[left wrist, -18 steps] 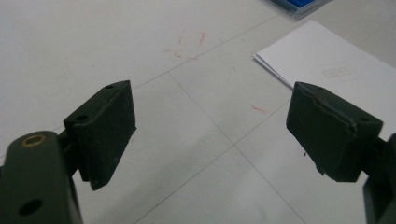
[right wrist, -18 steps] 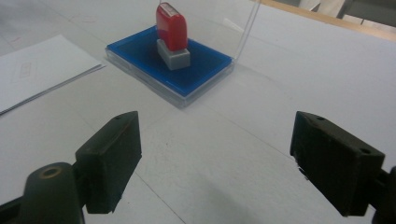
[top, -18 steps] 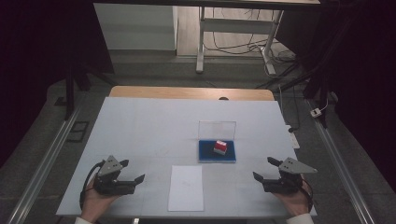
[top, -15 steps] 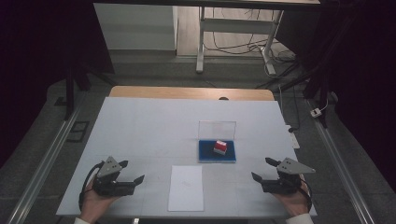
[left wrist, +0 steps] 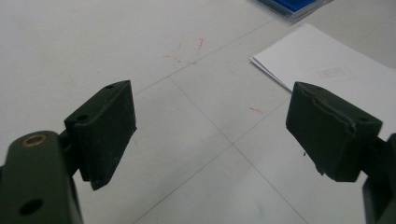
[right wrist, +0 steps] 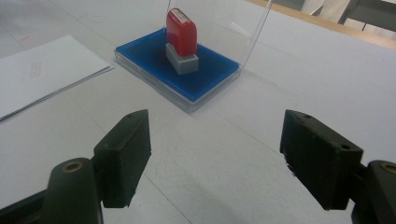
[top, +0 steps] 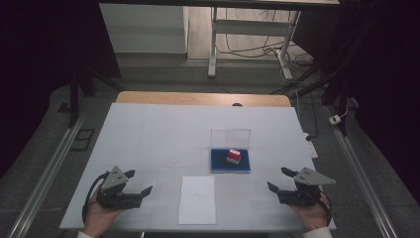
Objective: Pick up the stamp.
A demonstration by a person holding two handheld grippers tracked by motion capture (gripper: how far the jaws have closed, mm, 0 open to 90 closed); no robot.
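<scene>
On blue pad: red stamp; grey base.

The white table top carries faint red pencil marks and thin seam lines. A wooden edge runs along its far side. Beyond it, a white metal frame stands on the grey floor among loose cables; a white plug lies at the right.

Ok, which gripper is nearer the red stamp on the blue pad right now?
Right. The right gripper sits open just off the blue pad's near right corner, facing the red stamp. The left gripper, also open, lies beyond the paper sheet.
</scene>
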